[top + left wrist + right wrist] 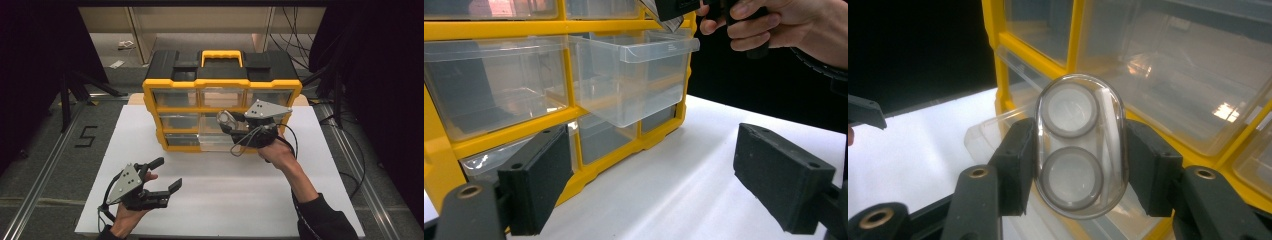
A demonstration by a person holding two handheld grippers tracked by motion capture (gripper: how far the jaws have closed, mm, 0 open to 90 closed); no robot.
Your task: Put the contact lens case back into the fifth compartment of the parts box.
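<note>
The right hand-held gripper (1080,150) is clamped on a clear oval case (1080,145) with two round grey-rimmed discs inside, a pad pressing on each side. It holds the case above a pulled-out clear drawer (634,75) of the yellow drawer cabinet (222,85). The left hand-held gripper (162,175) hovers over the white bench (225,200), jaws wide apart and empty.

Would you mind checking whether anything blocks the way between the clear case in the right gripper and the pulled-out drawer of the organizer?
Nothing visible does. The right gripper holds the clear case just above the open drawer of the yellow organizer, and the drawer looks empty. The left gripper hovers open over the white table, well apart.
</note>
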